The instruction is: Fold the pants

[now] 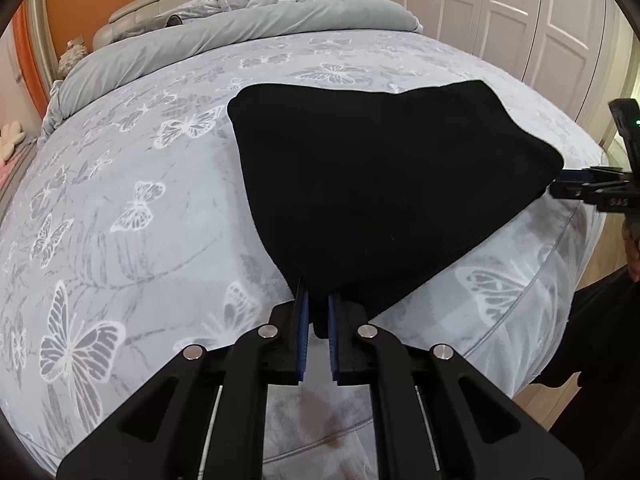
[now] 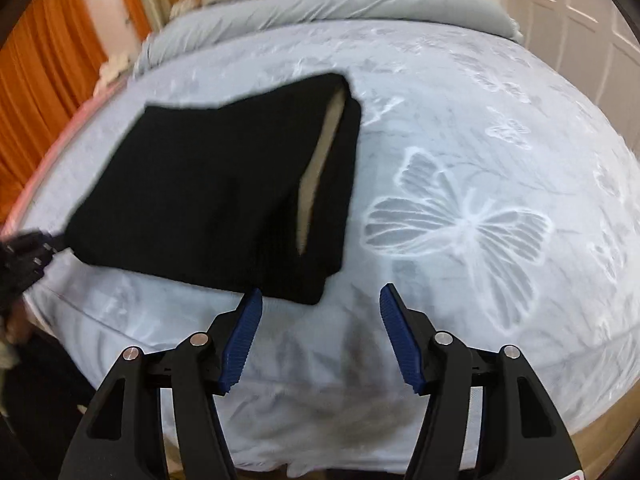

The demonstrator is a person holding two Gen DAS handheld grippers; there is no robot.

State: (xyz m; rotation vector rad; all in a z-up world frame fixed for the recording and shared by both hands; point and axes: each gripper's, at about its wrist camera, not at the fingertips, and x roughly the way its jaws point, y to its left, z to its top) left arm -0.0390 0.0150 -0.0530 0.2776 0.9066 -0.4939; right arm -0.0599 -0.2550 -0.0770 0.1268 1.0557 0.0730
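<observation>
- Your left tool [image 1: 318, 300] points steeply down at the near edge of the bed [image 1: 140, 200]. Its blue ribbed pads are drawn close together and pinch the nearest corner of the pants [image 1: 380, 184].
- Your right tool [image 2: 320, 292] also tilts down over the bed edge. In its own view the jaws stand wide apart with only the bedspread between them. The left finger's tip sits just beside the pants' near corner, and that view is blurred.
- The pants are a black, thick, soft-looking bundle folded into a rough wedge, lying flat near the bed's front edge. A pale lining [image 2: 320, 160] shows through a slit along one side.
- The bedspread is light grey-blue with white butterfly prints.
- Further back lies a rumpled grey duvet [image 1: 200, 44], then a padded beige headboard [image 1: 160, 0].
- White panelled wardrobe doors [image 1: 500, 8] stand at the right.
</observation>
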